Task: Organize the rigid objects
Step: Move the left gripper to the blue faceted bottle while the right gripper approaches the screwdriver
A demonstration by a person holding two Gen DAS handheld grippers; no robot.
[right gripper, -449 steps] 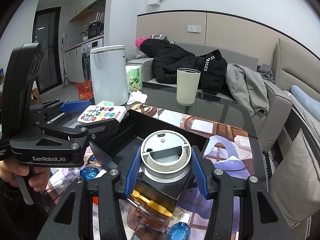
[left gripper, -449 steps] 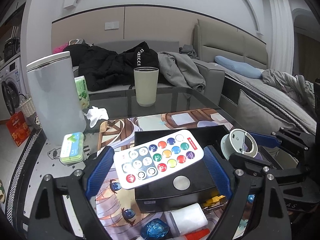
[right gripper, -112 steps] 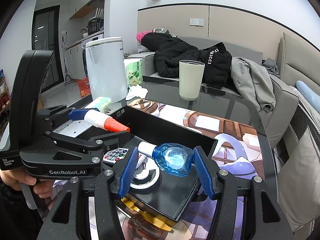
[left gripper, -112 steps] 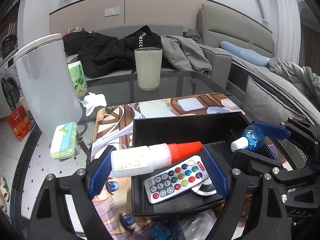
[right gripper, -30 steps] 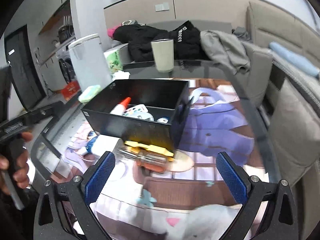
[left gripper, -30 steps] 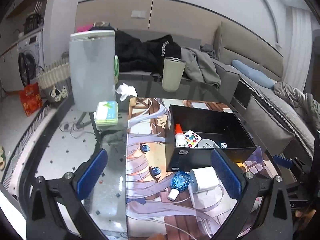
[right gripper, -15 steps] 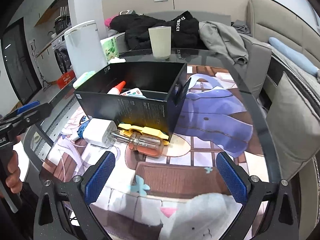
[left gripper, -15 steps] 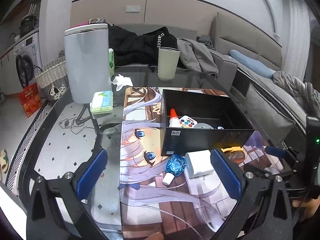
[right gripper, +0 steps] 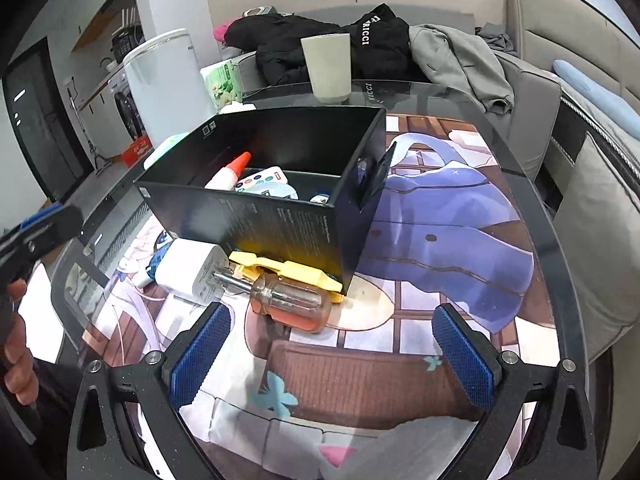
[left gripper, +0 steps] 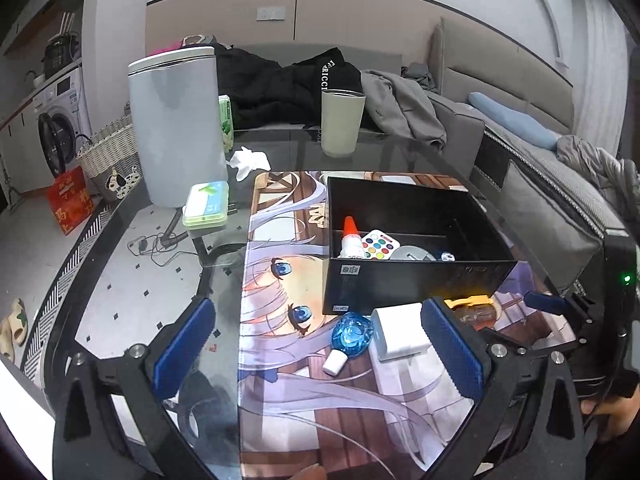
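Observation:
A black box (left gripper: 416,280) (right gripper: 256,220) stands on the printed mat. It holds a white glue bottle with a red cap (left gripper: 349,236) (right gripper: 232,172), a colourful-button remote (left gripper: 380,244) (right gripper: 262,180) and a round grey-white item (left gripper: 410,253). In front of the box lie a blue round bottle (left gripper: 352,334), a white charger block (left gripper: 398,332) (right gripper: 188,268), a yellow tool (right gripper: 288,270) and an amber-handled screwdriver (right gripper: 290,302). My left gripper (left gripper: 318,344) is open and empty above the blue bottle and charger. My right gripper (right gripper: 330,354) is open and empty, just short of the screwdriver.
A tall white bin (left gripper: 176,124), a beige cup (left gripper: 342,122) (right gripper: 328,68), a green case (left gripper: 206,204), a tissue pack (left gripper: 225,122) and crumpled tissue (left gripper: 248,160) sit on the glass table. Clothes lie on the sofa behind (left gripper: 304,84).
Both grippers have come nearer to the items lying in front of the box. Earlier they dropped the remote, round item, glue and a blue bottle into the box.

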